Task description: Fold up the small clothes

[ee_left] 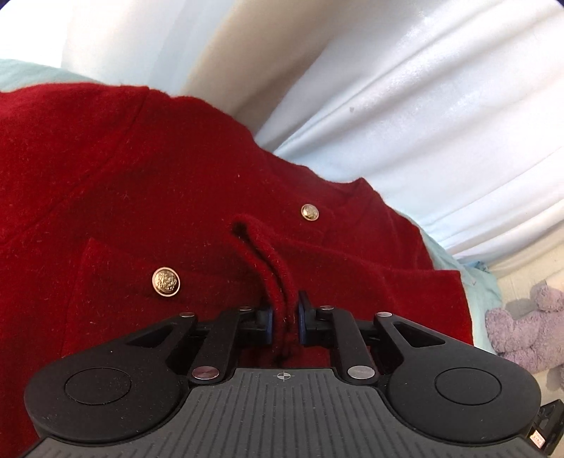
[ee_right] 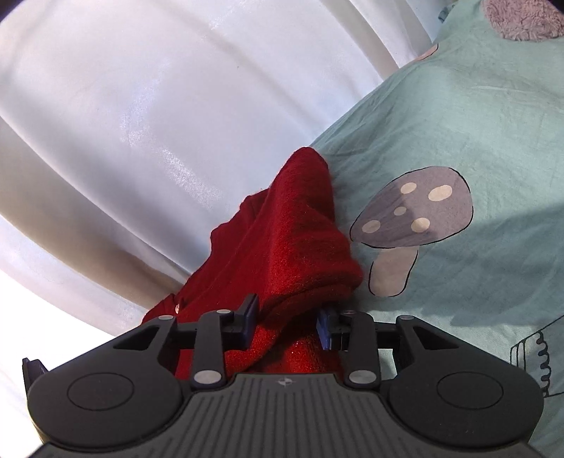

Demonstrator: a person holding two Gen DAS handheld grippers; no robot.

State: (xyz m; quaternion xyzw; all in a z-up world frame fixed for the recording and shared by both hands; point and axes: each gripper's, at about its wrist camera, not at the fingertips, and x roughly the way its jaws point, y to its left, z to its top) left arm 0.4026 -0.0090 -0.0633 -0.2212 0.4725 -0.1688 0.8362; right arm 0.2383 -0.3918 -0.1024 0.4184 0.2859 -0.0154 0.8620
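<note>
A small red wool coat with gold crest buttons fills the left wrist view. My left gripper is shut on a thin doubled fold of the coat's edge, which runs up from between the blue pads. In the right wrist view my right gripper holds a thick bunch of the red coat between its blue pads. The bunch rises in a ridge above the pale green sheet.
The pale green sheet has a grey mushroom print. White curtain folds hang behind the bed; they also show in the right wrist view. A lilac plush toy lies at the far right, and also shows in the right wrist view.
</note>
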